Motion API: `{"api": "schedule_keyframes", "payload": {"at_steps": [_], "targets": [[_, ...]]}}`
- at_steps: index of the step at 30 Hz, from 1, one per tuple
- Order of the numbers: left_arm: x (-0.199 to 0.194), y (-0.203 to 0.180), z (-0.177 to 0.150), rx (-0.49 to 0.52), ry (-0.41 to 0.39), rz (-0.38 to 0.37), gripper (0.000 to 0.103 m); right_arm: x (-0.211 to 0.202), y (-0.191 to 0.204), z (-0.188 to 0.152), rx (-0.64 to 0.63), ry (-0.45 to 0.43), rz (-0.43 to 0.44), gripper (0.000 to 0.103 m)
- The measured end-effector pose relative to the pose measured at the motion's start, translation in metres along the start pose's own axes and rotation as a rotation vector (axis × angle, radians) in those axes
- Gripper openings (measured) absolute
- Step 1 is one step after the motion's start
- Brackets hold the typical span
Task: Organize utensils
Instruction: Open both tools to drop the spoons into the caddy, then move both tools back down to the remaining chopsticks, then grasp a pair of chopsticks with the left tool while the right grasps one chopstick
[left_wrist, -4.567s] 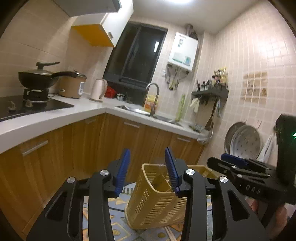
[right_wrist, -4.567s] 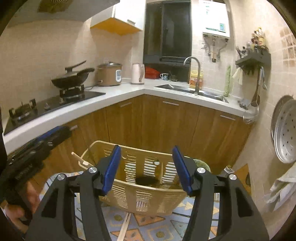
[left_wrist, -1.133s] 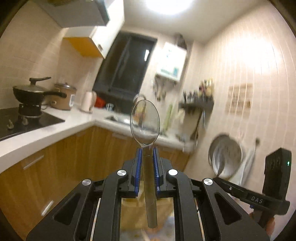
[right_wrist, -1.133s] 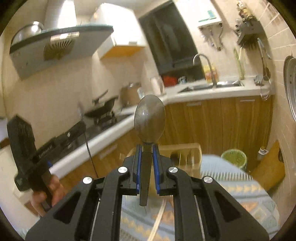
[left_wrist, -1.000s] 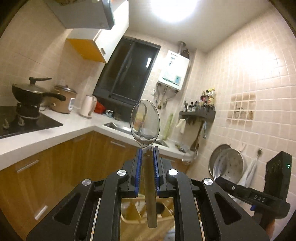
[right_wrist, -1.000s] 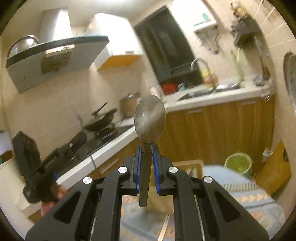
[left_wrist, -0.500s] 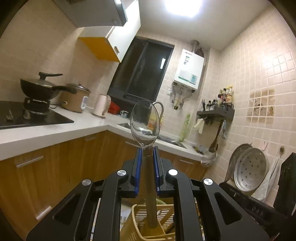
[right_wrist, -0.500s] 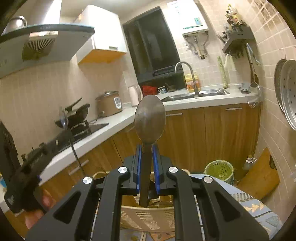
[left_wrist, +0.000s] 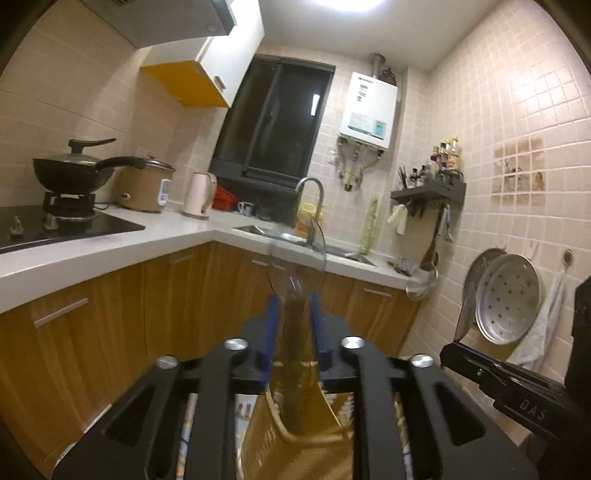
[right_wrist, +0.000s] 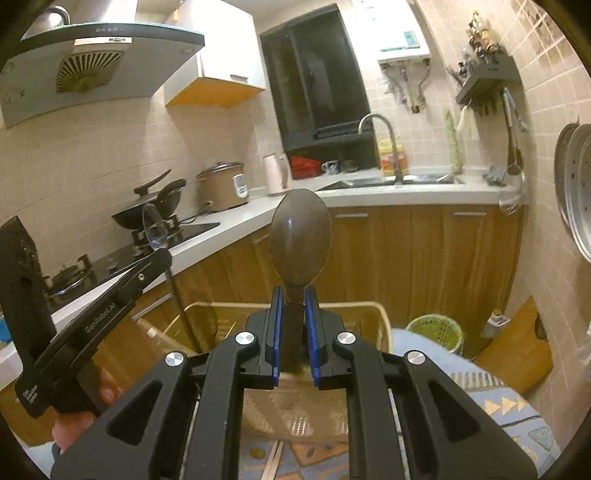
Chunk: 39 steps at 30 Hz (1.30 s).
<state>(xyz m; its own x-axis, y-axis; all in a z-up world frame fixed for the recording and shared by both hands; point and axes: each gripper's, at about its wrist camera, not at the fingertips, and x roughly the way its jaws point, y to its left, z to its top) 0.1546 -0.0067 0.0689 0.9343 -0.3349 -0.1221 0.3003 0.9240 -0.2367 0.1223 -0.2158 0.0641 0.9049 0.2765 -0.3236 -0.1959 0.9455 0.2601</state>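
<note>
My left gripper (left_wrist: 293, 306) has its jaws slightly apart around a clear plastic spoon (left_wrist: 297, 266), which is blurred and sliding down between the pads above the yellow utensil basket (left_wrist: 306, 428). It also shows at the left of the right wrist view (right_wrist: 162, 254), spoon bowl (right_wrist: 153, 227) up. My right gripper (right_wrist: 293, 299) is shut on a dark metal spoon (right_wrist: 300, 238), bowl up, above the basket's rim (right_wrist: 384, 314). The right gripper's body shows in the left wrist view (left_wrist: 517, 387).
A white L-shaped counter (left_wrist: 110, 247) holds a wok (left_wrist: 70, 173), rice cooker (left_wrist: 146, 188), kettle (left_wrist: 197, 195) and sink with tap (left_wrist: 314, 210). Wooden cabinets stand below. A green bin (right_wrist: 437, 328) and a patterned mat (right_wrist: 498, 406) are on the floor. Steamer trays (left_wrist: 508, 299) hang on the right wall.
The left jaws have opened a little and the clear spoon has dropped lower and blurred. Both grippers have tilted down towards the basket. The right gripper still holds its spoon.
</note>
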Motion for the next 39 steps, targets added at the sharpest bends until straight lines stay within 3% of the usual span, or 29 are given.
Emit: {"api": "schedule_keyframes", "payload": {"at_steps": [6, 9, 14, 18, 19, 21, 25, 27, 31, 33, 39], "targets": [[-0.038, 0.004, 0.001, 0.028, -0.008, -0.007, 0.036, -0.033, -0.005, -0.005, -0.004, 0.024, 0.030, 0.030], [-0.060, 0.008, 0.007, 0.021, -0.011, -0.021, 0.037, -0.055, -0.013, -0.005, 0.018, 0.027, 0.030, 0.049], [-0.098, 0.007, 0.017, 0.006, 0.012, -0.060, 0.038, -0.086, -0.019, -0.005, 0.010, 0.099, -0.044, 0.049], [-0.113, -0.001, 0.018, 0.004, 0.095, -0.102, 0.039, -0.094, -0.019, -0.009, 0.007, 0.249, -0.075, 0.049], [-0.114, -0.004, 0.016, 0.006, 0.124, -0.107, 0.041, -0.092, -0.019, -0.014, 0.002, 0.321, -0.072, 0.049], [-0.107, -0.012, 0.005, 0.015, 0.255, -0.140, 0.044, -0.084, -0.019, -0.025, -0.014, 0.431, -0.061, 0.049], [-0.075, -0.016, -0.032, -0.029, 0.589, -0.191, 0.044, -0.063, -0.018, -0.065, -0.081, 0.711, -0.052, 0.049], [-0.060, -0.018, -0.047, -0.024, 0.689, -0.195, 0.044, -0.057, -0.021, -0.080, -0.094, 0.787, -0.057, 0.049], [-0.029, -0.030, -0.078, 0.057, 0.830, -0.157, 0.044, -0.047, -0.033, -0.099, -0.061, 0.860, -0.056, 0.048], [-0.009, -0.036, -0.095, 0.066, 0.903, -0.144, 0.044, -0.038, -0.041, -0.105, -0.032, 0.885, -0.048, 0.037], [0.025, -0.044, -0.128, 0.119, 0.997, -0.074, 0.043, -0.021, -0.057, -0.118, 0.040, 0.933, -0.038, 0.033]]}}
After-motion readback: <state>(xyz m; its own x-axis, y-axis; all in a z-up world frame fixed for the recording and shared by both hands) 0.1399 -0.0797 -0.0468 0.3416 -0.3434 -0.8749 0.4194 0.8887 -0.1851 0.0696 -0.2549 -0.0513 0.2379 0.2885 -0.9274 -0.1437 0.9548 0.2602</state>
